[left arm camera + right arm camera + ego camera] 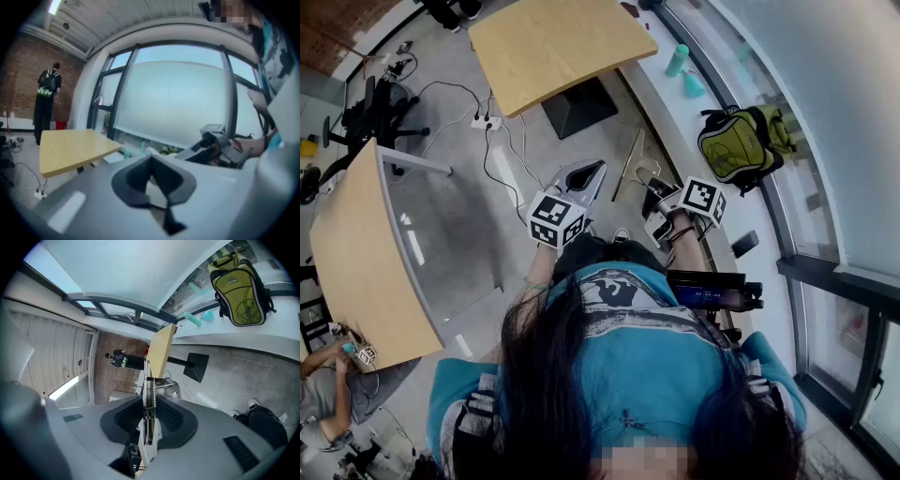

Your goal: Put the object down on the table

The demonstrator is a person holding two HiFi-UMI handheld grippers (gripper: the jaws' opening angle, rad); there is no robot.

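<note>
Far left: pale wooden counter [356, 262], nothing of the task's on it.

Next, left tool [151, 161]: dark pads drawn together at the tips, gripping nothing, raised in front of the person above the grey floor [459, 216].

Ahead, between the two tools: second wooden counter [553, 42], well apart from both.

Then right tool [149, 401]: clamped on the metal object [149, 394], ribbed pads pressing its two flat sides. Thin, silvery, seen edge-on as a narrow upright strip. Carries a coil spring along its forward part and a bent wire loop to one side. Sticks out past the pads towards the second counter. Held in the air over the floor, resting on neither counter.

Far right: yellow-green backpack [736, 141] on the window ledge [670, 103].
</note>
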